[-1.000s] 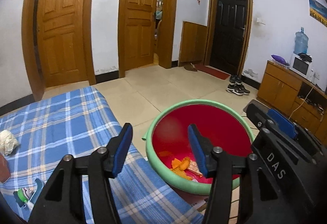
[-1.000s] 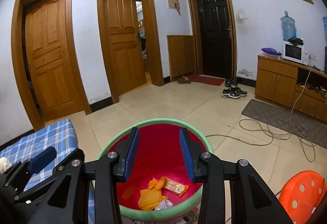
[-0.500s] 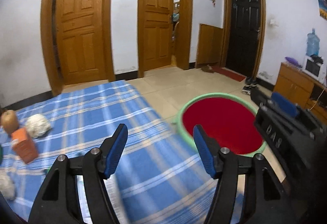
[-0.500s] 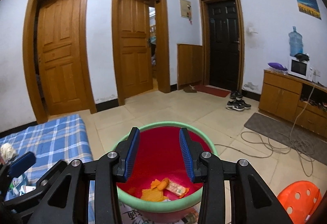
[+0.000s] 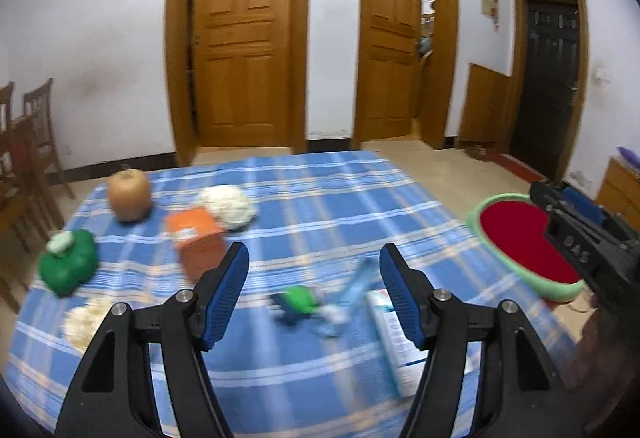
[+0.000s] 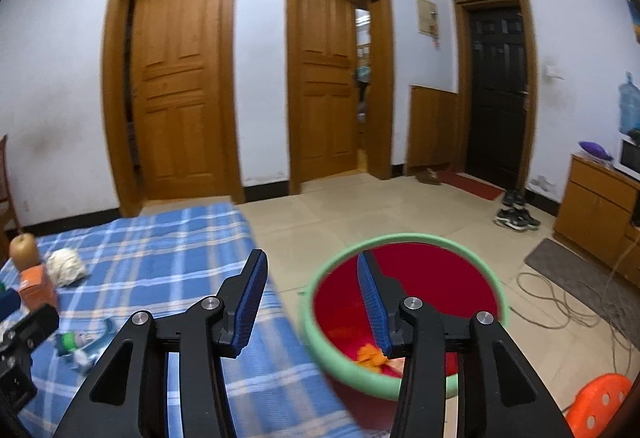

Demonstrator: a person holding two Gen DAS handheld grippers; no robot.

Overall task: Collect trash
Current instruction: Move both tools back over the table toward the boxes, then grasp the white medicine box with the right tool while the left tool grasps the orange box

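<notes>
Right now your left gripper (image 5: pixel 312 294) has its jaws spread w/ nothing between the pads; they've just been opening. Same for your right gripper (image 6: pixel 312 302): jaws apart, just been widening, empty.

Nearest trash, in the left wrist view: a crumpled plastic bottle w/ green label (image 5: pixel 310 304) lies on the blue plaid cloth (image 5: pixel 320 206) just beyond the left pads, blurred. A white-and-teal flat packet (image 5: pixel 394 342) sits just right of it, near the table's right edge. Further left: a pale crumpled wad (image 5: pixel 82 320), a green bottle-like thing (image 5: pixel 68 264), an orange carton (image 5: pixel 198 238). Far left, a white paper ball (image 5: pixel 228 206) and a brownish pear-like fruit (image 5: pixel 129 194); prob not trash, your call.

Progress, as I judge it: partly done. The red basin w/ green rim (image 6: pixel 404 250), off the table's right side on the floor, already holds orange scraps (image 6: pixel 370 356) and a wrapper. Most table items are left.

Room: the table's right edge drops straight toward the basin, so carry path is short. Mid-cloth is bare, good for sweeping in. Watch the cables (image 6: pixel 560 302) and orange stool (image 6: pixel 596 406) right of the basin; chairs (image 5: pixel 28 142) crowd the far left.
</notes>
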